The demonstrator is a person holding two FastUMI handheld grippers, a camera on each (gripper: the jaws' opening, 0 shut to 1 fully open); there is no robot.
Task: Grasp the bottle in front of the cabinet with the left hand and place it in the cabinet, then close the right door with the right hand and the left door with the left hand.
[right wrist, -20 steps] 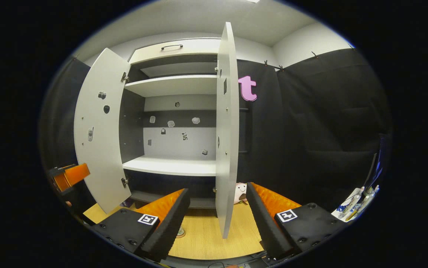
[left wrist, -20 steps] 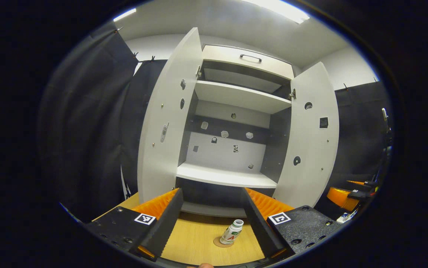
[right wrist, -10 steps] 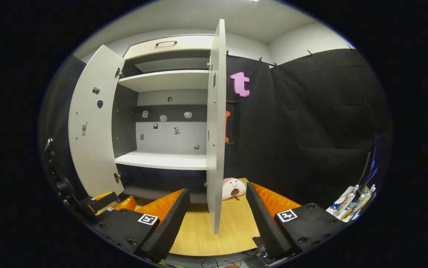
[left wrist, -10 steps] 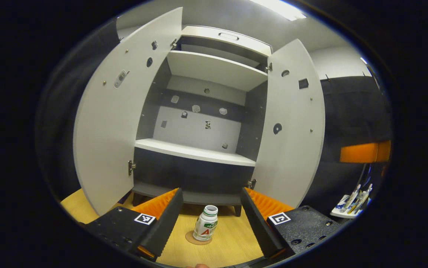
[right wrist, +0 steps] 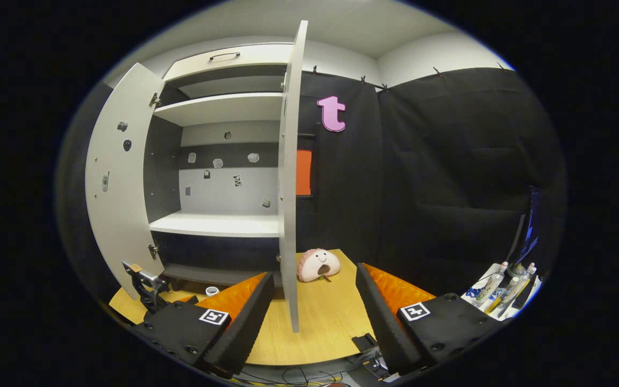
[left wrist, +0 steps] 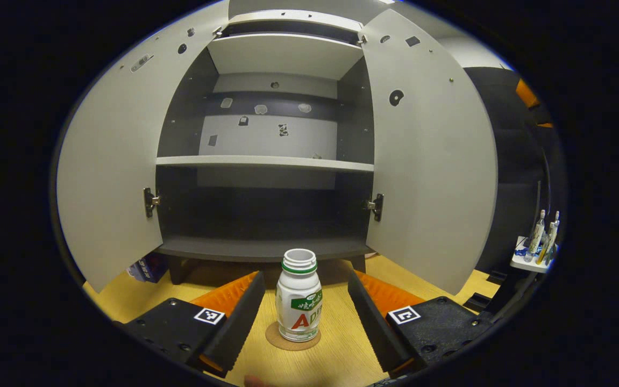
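Observation:
A small white bottle [left wrist: 298, 298] with a green neck band and no cap stands upright on a round coaster on the wooden table [left wrist: 341, 349], just in front of the cabinet [left wrist: 266, 161]. My left gripper [left wrist: 304, 282] is open, its fingers flanking the bottle without touching it. Both cabinet doors stand wide: the left door [left wrist: 110, 177] and the right door [left wrist: 427, 161]. In the right gripper view my right gripper [right wrist: 314, 285] is open and holds nothing, low over the table [right wrist: 320, 322]. The right door [right wrist: 287, 177] is edge-on just beyond it. The bottle's rim [right wrist: 212, 291] peeks out at lower left.
The dark bottom shelf [left wrist: 261, 248] lies just behind the bottle, below a white shelf [left wrist: 266, 161]. A pink plush toy [right wrist: 317, 264] sits on the table right of the right door. A white tray of small bottles [right wrist: 503, 293] stands far right. A blue item [left wrist: 145, 267] lies under the left door.
My left gripper has dropped and closed in on the bottle, which now stands between its fingers. The right gripper has drifted slightly, still facing the right door's edge.

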